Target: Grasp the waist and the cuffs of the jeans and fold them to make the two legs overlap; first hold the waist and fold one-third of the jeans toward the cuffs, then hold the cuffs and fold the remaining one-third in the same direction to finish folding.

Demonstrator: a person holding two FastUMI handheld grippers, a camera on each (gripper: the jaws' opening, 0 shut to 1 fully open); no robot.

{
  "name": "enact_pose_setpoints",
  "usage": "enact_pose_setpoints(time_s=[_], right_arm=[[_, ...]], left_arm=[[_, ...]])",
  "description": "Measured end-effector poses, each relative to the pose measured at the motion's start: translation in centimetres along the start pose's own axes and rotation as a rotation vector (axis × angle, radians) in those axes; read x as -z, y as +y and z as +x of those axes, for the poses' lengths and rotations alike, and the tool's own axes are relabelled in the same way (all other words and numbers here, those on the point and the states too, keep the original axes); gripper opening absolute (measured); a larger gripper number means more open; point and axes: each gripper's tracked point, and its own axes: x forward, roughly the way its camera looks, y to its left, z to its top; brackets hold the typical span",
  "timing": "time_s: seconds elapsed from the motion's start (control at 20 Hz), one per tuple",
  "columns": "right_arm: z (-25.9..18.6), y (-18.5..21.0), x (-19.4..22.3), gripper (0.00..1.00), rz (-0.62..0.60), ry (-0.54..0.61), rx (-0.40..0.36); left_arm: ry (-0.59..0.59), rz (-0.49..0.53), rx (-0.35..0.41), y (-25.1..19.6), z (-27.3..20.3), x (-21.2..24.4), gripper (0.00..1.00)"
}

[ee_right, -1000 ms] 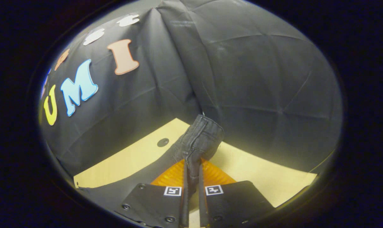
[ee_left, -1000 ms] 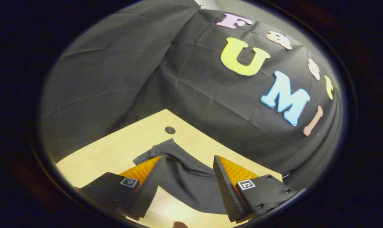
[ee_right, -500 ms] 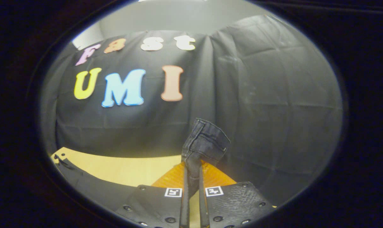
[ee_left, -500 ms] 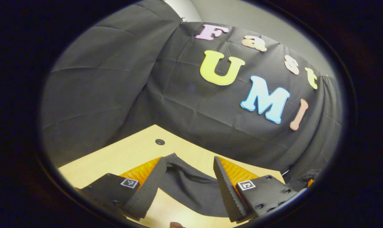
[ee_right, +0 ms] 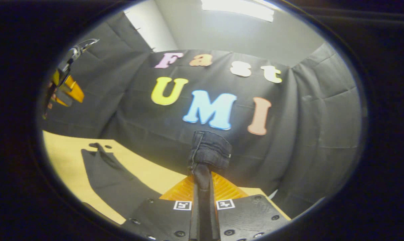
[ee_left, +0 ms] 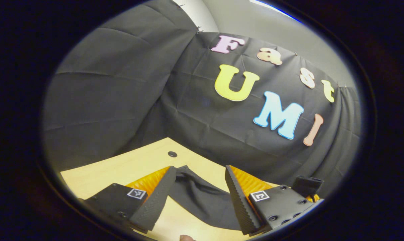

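The dark jeans (ee_left: pixel 202 201) lie flat on the light wooden table (ee_left: pixel 121 167). My left gripper (ee_left: pixel 199 169) hangs open above them, and the cloth shows between its fingers without touching either. My right gripper (ee_right: pixel 202 174) is shut on a stitched end of the jeans (ee_right: pixel 208 152), which sticks up past the fingertips, lifted off the table. The rest of the jeans (ee_right: pixel 111 177) trails down to the tabletop at the left of the right gripper view. There the left gripper (ee_right: pixel 64 93) appears raised at the far upper left. The held end (ee_left: pixel 307 185) also shows at the right edge of the left gripper view.
A small round hole (ee_left: pixel 172 154) sits in the table near its back edge. Black cloth walls close the booth behind and on both sides. Bare wood (ee_right: pixel 65 157) lies left of the jeans.
My right gripper has risen and swung left with the jeans end still pinched. The left gripper stayed open over the cloth, shifting only slightly. The right gripper's held end came into the left gripper view.
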Motion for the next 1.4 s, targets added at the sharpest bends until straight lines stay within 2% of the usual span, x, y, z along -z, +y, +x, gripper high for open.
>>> enact_pose_setpoints(time_s=[0.05, 0.3, 0.35, 0.45, 0.5, 0.55, 0.6, 0.75, 0.9, 1.15, 1.3, 1.4], right_arm=[[0.5, 2.5, 1.3, 0.11, -0.008, 0.014, -0.065], [-0.1, 10.7, 7.8, 0.14, -0.080, 0.123, -0.278], [-0.5, 11.8, 8.8, 0.14, -0.088, 0.157, -0.309], [-1.8, 13.1, 10.5, 0.19, -0.101, 0.215, -0.361], [-2.5, 13.2, 10.7, 0.27, -0.108, 0.229, -0.375], [-2.8, 13.1, 10.5, 0.30, -0.117, 0.229, -0.379], [-2.9, 12.9, 10.0, 0.37, -0.125, 0.223, -0.381], [-2.9, 12.1, 10.4, 0.45, -0.131, 0.251, -0.367], [-4.0, 11.2, 8.9, 0.96, -0.045, 0.258, -0.371], [-4.0, 7.0, 5.0, 0.96, 0.055, 0.213, -0.272], [-3.5, 3.2, 3.0, 0.95, 0.119, 0.194, -0.172], [-3.1, 0.6, 2.6, 0.95, 0.117, 0.197, -0.099]], left_arm=[[-0.001, -0.003, -0.007, 0.3, -0.4, 0.2, 0.97], [0.032, -0.005, -0.059, 2.4, -1.1, 2.0, 0.97], [0.049, -0.008, -0.070, 2.9, -1.1, 2.6, 1.00], [0.092, -0.029, -0.080, 3.4, -0.7, 3.8, 0.97], [0.117, -0.050, -0.085, 3.7, -0.3, 4.4, 0.97], [0.147, -0.080, -0.088, 3.9, 0.4, 5.3, 0.97], [0.177, -0.116, -0.094, 4.1, 1.1, 6.2, 0.97], [0.288, -0.247, -0.113, 5.0, 3.6, 8.9, 0.98], [0.368, -0.388, -0.129, 5.5, 6.5, 11.4, 0.98], [0.436, -0.609, -0.181, 8.3, 11.3, 15.3, 0.98], [0.444, -0.656, -0.226, 10.9, 13.0, 16.3, 0.98], [0.441, -0.687, -0.228, 11.9, 14.5, 16.1, 0.97]])
